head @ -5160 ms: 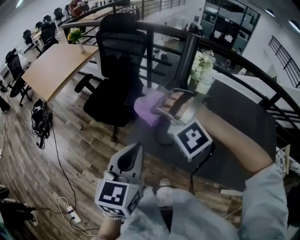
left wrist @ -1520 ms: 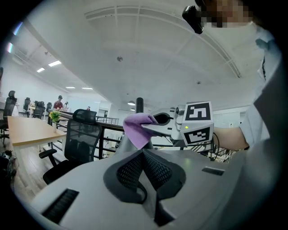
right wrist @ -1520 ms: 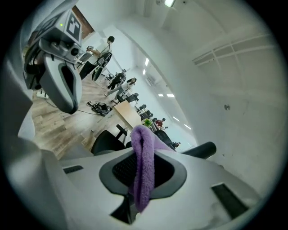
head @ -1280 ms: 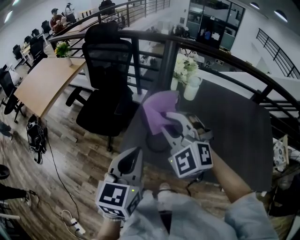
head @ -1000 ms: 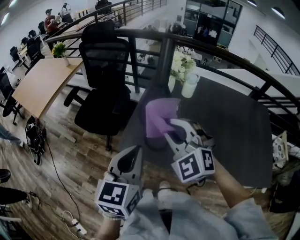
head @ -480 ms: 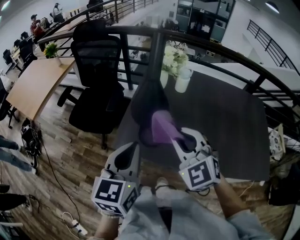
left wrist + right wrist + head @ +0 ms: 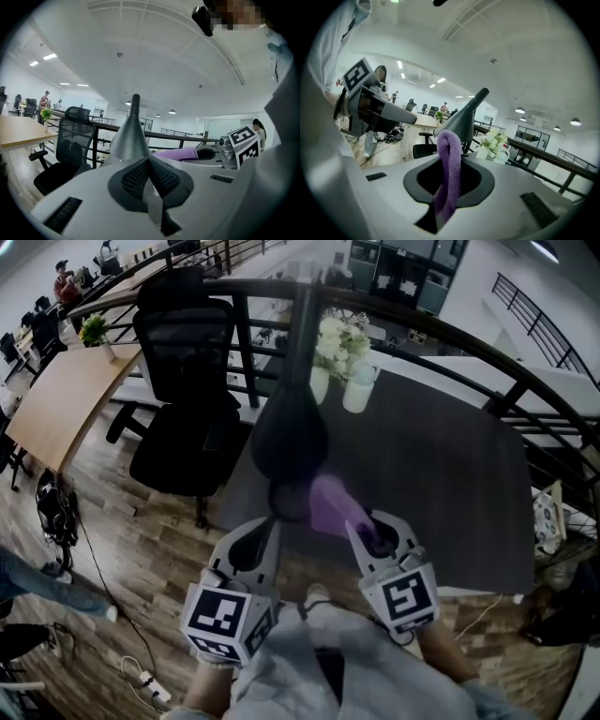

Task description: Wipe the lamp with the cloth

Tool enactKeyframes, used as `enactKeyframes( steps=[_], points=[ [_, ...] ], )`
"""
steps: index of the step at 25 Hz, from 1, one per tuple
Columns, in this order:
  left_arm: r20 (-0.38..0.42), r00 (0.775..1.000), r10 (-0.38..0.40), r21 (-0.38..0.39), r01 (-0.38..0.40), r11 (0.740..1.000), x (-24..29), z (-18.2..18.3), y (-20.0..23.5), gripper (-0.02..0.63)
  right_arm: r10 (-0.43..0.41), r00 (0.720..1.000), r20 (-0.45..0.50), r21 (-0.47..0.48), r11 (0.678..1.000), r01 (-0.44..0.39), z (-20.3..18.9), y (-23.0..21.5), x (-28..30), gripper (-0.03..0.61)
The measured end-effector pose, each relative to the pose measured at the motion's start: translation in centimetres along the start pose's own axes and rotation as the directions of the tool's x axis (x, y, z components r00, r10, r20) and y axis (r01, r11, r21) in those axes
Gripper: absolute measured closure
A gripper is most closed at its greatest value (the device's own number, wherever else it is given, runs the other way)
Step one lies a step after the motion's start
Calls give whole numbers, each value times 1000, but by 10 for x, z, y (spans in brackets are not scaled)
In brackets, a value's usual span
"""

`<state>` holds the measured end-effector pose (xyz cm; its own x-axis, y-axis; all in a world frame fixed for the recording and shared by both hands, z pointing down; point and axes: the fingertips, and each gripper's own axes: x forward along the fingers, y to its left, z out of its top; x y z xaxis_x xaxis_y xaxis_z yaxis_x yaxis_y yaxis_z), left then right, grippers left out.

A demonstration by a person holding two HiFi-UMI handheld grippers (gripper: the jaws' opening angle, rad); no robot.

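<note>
The lamp [image 7: 287, 432] has a dark cone shade on a thin pole and stands at the near left edge of the dark table [image 7: 450, 474]. My right gripper [image 7: 364, 529] is shut on the purple cloth [image 7: 332, 506], which sticks out towards the lower right of the shade, close to it. In the right gripper view the cloth [image 7: 449, 171] hangs folded between the jaws, with the lamp [image 7: 465, 121] just beyond. My left gripper [image 7: 268, 532] is shut on nothing, below the shade. In the left gripper view the lamp [image 7: 130, 135] rises straight ahead, with the cloth [image 7: 176, 153] to its right.
A vase of white flowers [image 7: 334, 337] and a white bottle [image 7: 357, 390] stand at the table's far edge by a black railing [image 7: 441, 334]. A black office chair [image 7: 183, 381] and a wooden desk [image 7: 56, 390] are to the left. Cables lie on the wood floor [image 7: 122, 549].
My right gripper has drawn back towards me with the cloth, from up against the lamp shade to below and right of it. The left gripper has barely moved.
</note>
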<state>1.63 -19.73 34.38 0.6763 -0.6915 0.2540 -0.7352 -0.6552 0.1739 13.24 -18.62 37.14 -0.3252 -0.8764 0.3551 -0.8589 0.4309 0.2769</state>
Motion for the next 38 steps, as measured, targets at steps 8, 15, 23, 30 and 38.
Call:
enactKeyframes(
  steps=[8, 15, 23, 30, 38],
  points=[
    [-42, 999, -2, -1, 2, 1000, 0, -5, -3, 614, -35, 999, 4, 153, 988, 34, -20, 0, -1, 528],
    [1, 1000, -10, 6, 10, 1000, 5, -5, -5, 614, -13, 1000, -1, 249, 969, 13, -29, 2, 7, 528],
    [16, 1000, -8, 17, 8, 1000, 6, -5, -5, 614, -16, 1000, 0, 248, 969, 16, -30, -1, 8, 528],
    [16, 1000, -4, 22, 3, 1000, 10, -7, -4, 614, -17, 1000, -11, 246, 969, 19, -32, -4, 9, 528],
    [-30, 1000, -9, 4, 9, 1000, 10, -11, -7, 614, -20, 1000, -15, 255, 967, 23, -34, -7, 9, 528]
  ],
)
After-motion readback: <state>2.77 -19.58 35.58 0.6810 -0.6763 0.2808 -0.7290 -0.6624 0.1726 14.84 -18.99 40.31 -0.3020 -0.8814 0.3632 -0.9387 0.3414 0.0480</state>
